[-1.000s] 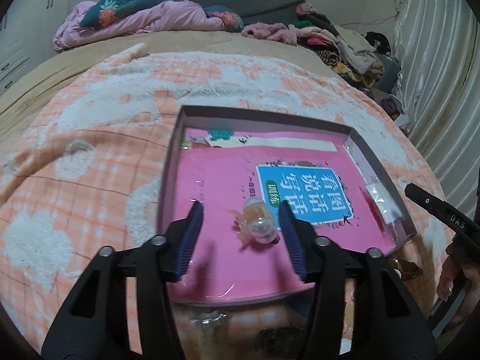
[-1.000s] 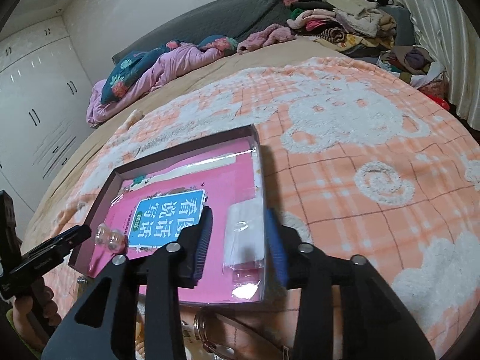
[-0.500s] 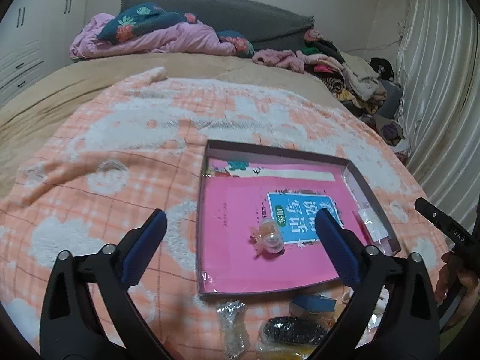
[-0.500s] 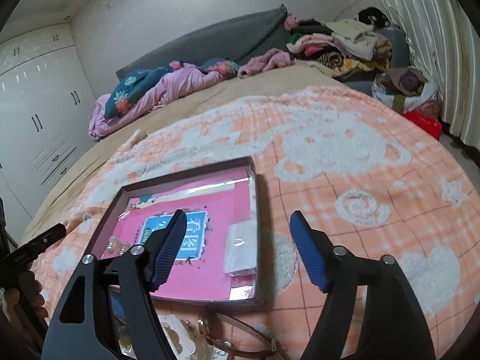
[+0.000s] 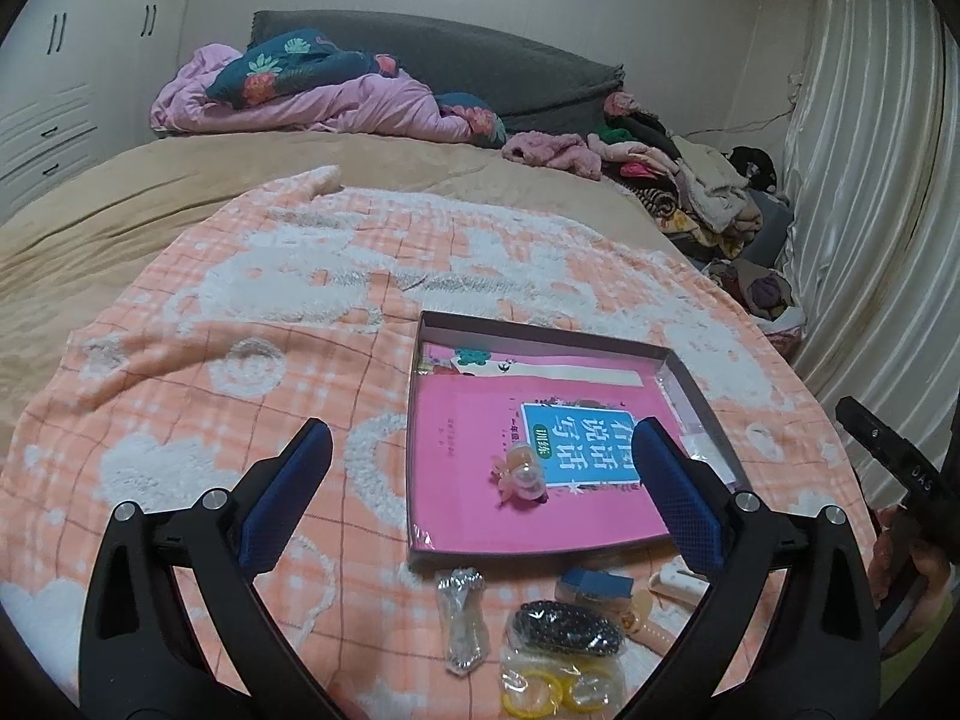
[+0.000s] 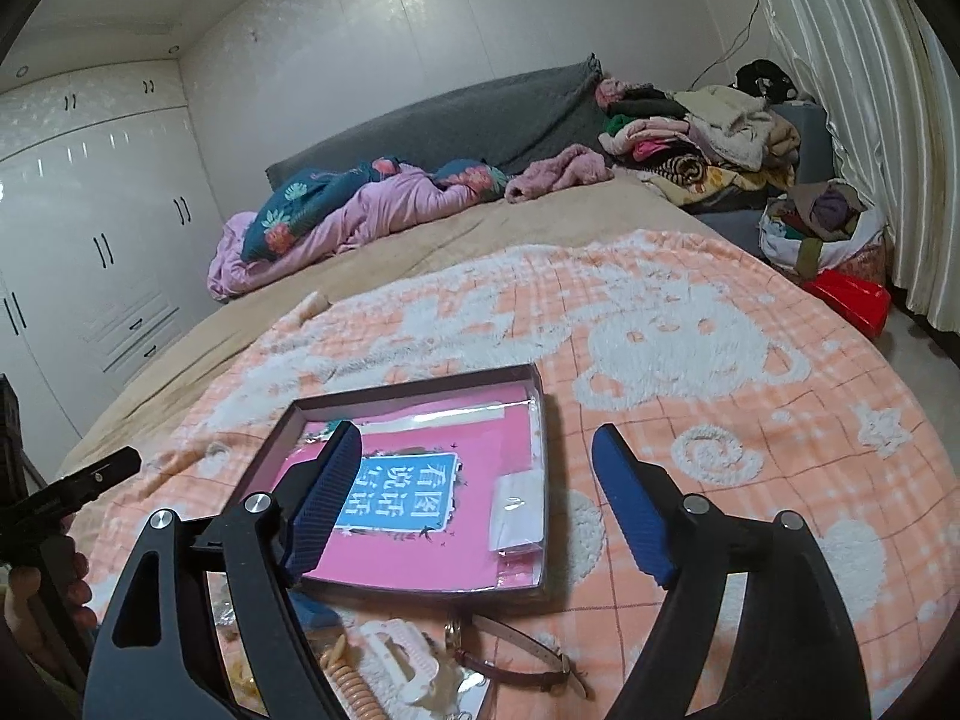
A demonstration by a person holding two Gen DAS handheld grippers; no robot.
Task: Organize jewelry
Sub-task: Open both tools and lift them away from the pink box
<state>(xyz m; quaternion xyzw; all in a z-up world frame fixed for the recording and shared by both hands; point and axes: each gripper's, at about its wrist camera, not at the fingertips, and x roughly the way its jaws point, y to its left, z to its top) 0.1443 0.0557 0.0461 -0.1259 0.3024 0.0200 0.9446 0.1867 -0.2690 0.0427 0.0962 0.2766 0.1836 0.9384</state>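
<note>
A shallow grey tray (image 5: 540, 333) lies on the orange-and-white blanket with a pink book (image 5: 468, 438) inside it. A pink pearl ornament (image 5: 522, 476) in clear wrap rests on the book, below my left gripper (image 5: 480, 429), which is open wide and holds nothing. A small white packet (image 6: 517, 510) lies along the tray's right wall (image 6: 543, 480). Above the tray (image 6: 420, 387), my right gripper (image 6: 475, 431) has its jaws opening, with nothing between them. Loose bagged pieces lie in front of the tray: silver jewelry (image 5: 461, 618), black beads (image 5: 567, 630), yellow rings (image 5: 558, 687).
A white hair clip (image 6: 402, 654), a brown-strap watch (image 6: 516, 660) and a beige spiral tie (image 6: 354, 684) lie near the tray's front edge. Crumpled bedding (image 5: 312, 90) and a clothes pile (image 6: 702, 138) sit at the far end. Curtains (image 5: 870, 210) hang on the right.
Both grippers opened and drew back and up from the tray. The pearl ornament stayed on the book and the white packet stayed by the tray's right wall. More loose jewelry came into view.
</note>
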